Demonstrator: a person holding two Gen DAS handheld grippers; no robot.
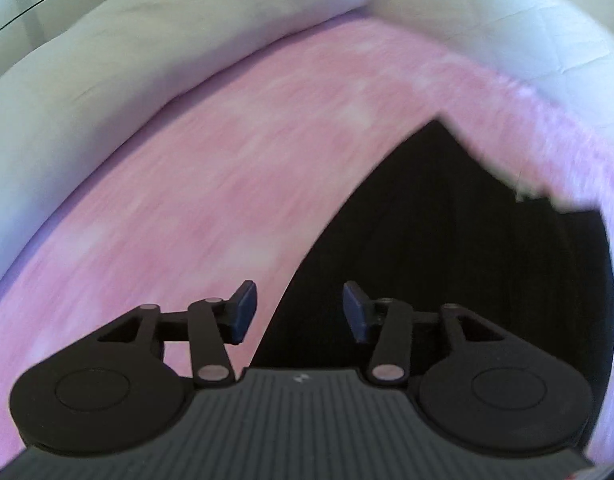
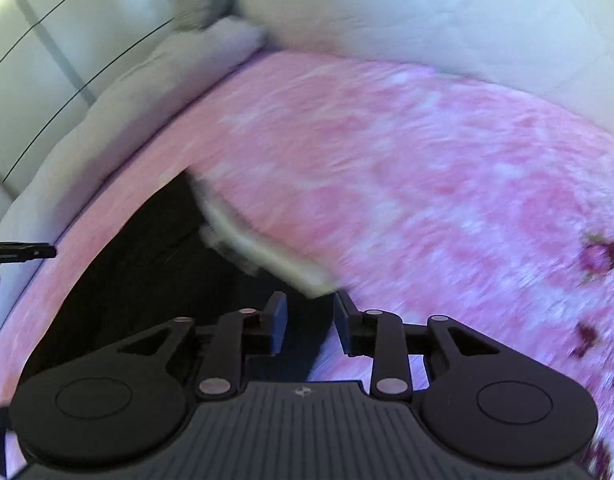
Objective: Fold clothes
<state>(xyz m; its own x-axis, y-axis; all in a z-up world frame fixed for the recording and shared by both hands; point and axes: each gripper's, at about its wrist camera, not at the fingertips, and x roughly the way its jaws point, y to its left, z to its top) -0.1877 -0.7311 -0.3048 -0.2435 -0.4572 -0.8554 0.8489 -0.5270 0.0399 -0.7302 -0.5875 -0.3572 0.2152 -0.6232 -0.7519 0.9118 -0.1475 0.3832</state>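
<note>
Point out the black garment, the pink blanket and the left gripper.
black garment (image 1: 447,248), left wrist view, middle of its dark cloth
pink blanket (image 2: 427,160), right wrist view, bare middle
left gripper (image 1: 300,307), left wrist view, midway between fingertips

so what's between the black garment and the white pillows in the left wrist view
Only a bare stretch of the pink blanket lies between the black garment and the white pillows in the left wrist view; nothing else rests on that strip.

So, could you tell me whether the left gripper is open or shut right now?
Open: the left gripper has a clear gap between its blue pads, with nothing held, above the black garment.
</note>
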